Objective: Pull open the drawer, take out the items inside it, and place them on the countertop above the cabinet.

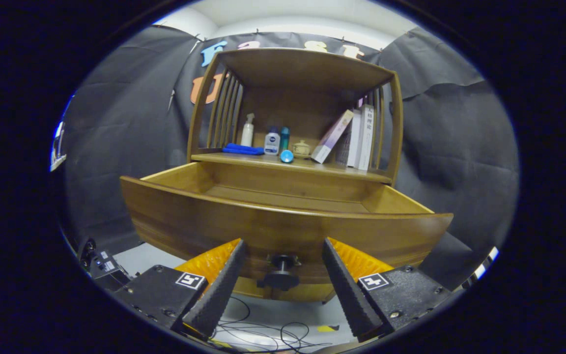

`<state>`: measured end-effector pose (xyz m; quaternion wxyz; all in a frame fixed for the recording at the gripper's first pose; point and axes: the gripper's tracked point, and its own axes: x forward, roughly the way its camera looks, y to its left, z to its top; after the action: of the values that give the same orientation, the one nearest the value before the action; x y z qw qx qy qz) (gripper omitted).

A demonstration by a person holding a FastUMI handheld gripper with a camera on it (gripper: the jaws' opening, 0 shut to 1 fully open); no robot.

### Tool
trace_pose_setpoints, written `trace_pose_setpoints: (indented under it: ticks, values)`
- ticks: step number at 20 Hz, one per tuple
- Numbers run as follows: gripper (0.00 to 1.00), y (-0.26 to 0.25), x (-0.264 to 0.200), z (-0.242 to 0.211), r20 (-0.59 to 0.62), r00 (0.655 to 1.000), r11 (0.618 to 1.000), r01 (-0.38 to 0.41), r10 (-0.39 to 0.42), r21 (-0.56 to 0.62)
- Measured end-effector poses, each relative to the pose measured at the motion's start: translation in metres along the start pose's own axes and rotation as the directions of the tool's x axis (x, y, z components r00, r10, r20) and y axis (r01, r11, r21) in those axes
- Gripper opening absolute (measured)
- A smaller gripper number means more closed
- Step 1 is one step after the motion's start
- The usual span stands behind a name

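Soft, even light comes from above, where a pale ceiling [293, 14] glows over the dark cloth wall [130, 123], and it leaves a gentle sheen along the curved front of the wooden drawer [283, 231] with no harsh glare. The fisheye lens bows straight edges: the cabinet [297, 83] bulges outward and its posts lean. The gripper [283, 282], fingers spread apart around the drawer knob [282, 270], looks sharp, while the floor cables [263, 329] sit in dim shadow.
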<state>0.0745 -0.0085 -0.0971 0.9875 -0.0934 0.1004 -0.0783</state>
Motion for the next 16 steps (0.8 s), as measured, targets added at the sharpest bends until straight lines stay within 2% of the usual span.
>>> trace_pose_setpoints:
  ticks: [5, 10, 16]
  values:
    - [0.99, 0.000, 0.015, -0.019, -0.035, 0.999, 1.000, 0.003, -0.002, 0.024]
    - [0.99, 0.001, 0.019, -0.022, -0.018, 0.999, 0.999, 0.048, -0.048, -0.001]
    - [0.99, 0.003, 0.022, -0.024, -0.015, 0.999, 0.999, 0.040, -0.039, 0.010]
